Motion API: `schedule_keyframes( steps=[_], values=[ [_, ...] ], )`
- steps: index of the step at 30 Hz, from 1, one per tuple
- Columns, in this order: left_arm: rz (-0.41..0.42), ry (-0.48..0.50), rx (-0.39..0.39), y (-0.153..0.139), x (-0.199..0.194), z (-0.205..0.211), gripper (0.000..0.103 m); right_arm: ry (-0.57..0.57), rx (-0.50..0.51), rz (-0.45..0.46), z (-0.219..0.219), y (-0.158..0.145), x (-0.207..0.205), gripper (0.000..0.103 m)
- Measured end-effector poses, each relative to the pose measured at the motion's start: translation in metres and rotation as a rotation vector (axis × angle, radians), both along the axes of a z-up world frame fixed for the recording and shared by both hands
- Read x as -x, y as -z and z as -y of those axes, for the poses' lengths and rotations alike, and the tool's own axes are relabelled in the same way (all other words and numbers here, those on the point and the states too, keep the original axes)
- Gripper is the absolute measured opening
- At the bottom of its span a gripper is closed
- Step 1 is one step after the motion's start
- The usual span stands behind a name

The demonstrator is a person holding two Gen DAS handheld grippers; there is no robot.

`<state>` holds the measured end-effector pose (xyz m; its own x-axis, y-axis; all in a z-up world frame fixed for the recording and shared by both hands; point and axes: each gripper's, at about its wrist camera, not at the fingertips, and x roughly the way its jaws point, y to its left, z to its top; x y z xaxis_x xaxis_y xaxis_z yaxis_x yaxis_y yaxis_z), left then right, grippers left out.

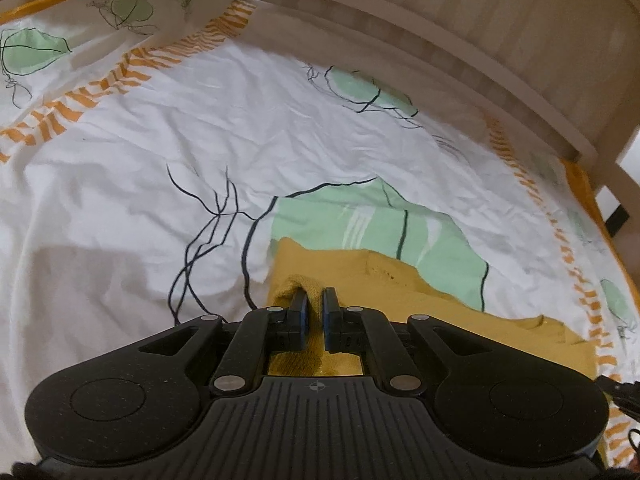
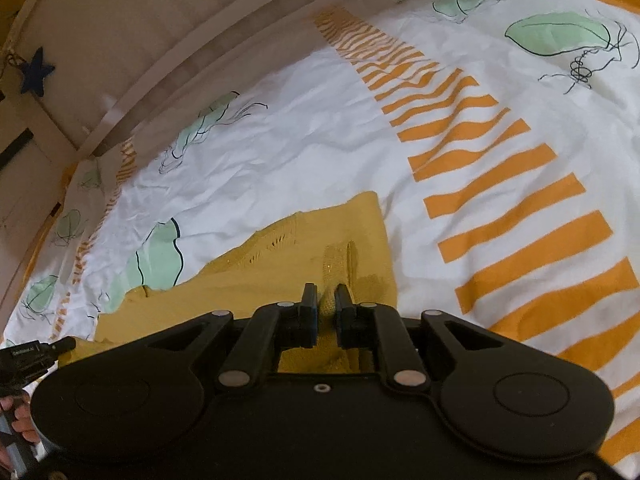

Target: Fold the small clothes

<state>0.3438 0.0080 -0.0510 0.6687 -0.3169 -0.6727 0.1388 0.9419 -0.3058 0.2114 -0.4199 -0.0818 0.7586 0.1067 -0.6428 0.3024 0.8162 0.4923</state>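
Note:
A small mustard-yellow knitted garment (image 1: 360, 276) lies on the bed, spread low in both views; it also shows in the right wrist view (image 2: 280, 264). My left gripper (image 1: 315, 300) is shut on a pinched fold at the garment's left edge. My right gripper (image 2: 326, 300) is shut on a pinched fold near the garment's right edge, next to a ribbed cuff (image 2: 340, 260). Both hold the cloth just above the cover. The near part of the garment is hidden under the gripper bodies.
The bed cover (image 1: 160, 152) is white with green blobs, dark lines and orange stripes (image 2: 500, 184). A beige wooden bed rail (image 1: 460, 40) curves along the far side. The other gripper's tip (image 2: 36, 354) shows at the lower left of the right view.

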Motion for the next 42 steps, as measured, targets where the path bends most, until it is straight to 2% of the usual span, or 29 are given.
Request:
schedule_keyframes(
  steps=[1,2,4,5,8,11,15,17,19,21,23,25,30,33,37,39,42],
  values=[
    [-0.003,-0.004,0.003,-0.001,0.0,0.0,0.007,0.001,0.009,0.002,0.0,-0.002,0.0,0.024],
    [-0.002,-0.004,0.01,-0.002,-0.001,0.0,0.007,0.004,0.025,0.007,-0.001,-0.004,0.001,0.037],
    [0.01,-0.009,0.002,-0.005,0.0,0.001,0.008,0.016,0.062,0.024,0.0,-0.009,0.002,0.057],
    [0.017,-0.009,-0.006,-0.006,0.0,0.002,0.008,0.024,0.079,0.036,0.0,-0.014,0.003,0.059],
    [0.041,-0.004,-0.027,-0.012,0.003,0.006,0.009,0.03,0.121,0.066,0.0,-0.026,0.007,0.059],
    [0.083,-0.02,-0.041,-0.017,0.006,0.005,0.021,-0.003,0.177,0.077,-0.009,-0.038,0.01,0.059],
    [0.061,-0.042,-0.034,-0.017,-0.001,-0.001,0.021,-0.128,0.299,0.069,-0.045,-0.051,0.013,0.059],
    [0.046,-0.071,-0.024,-0.018,-0.002,-0.005,0.021,-0.213,0.333,0.066,-0.067,-0.052,0.016,0.059],
    [0.041,-0.072,-0.047,-0.024,0.001,-0.004,0.021,-0.281,0.341,0.051,-0.084,-0.048,0.016,0.059],
    [0.067,-0.002,-0.101,-0.031,0.008,0.005,0.021,-0.341,0.341,0.035,-0.097,-0.042,0.014,0.059],
    [0.109,0.098,-0.147,-0.037,0.021,0.017,0.021,-0.382,0.356,0.014,-0.109,-0.035,0.012,0.059],
    [0.115,0.206,-0.175,-0.037,0.035,0.028,0.021,-0.408,0.374,-0.004,-0.116,-0.03,0.011,0.059],
    [0.047,0.419,-0.238,-0.023,0.062,0.048,0.021,-0.435,0.399,-0.04,-0.122,-0.022,0.012,0.059],
    [0.01,0.494,-0.275,-0.013,0.069,0.054,0.021,-0.444,0.436,-0.066,-0.127,-0.019,0.013,0.059],
    [-0.038,0.481,-0.314,0.001,0.063,0.057,0.021,-0.45,0.504,-0.079,-0.132,-0.012,0.015,0.058],
    [-0.051,0.452,-0.308,0.007,0.058,0.054,0.021,-0.444,0.543,-0.071,-0.134,-0.008,0.015,0.059],
    [-0.06,0.392,-0.277,0.014,0.052,0.052,0.021,-0.411,0.547,-0.057,-0.133,-0.004,0.011,0.062]
  ],
)
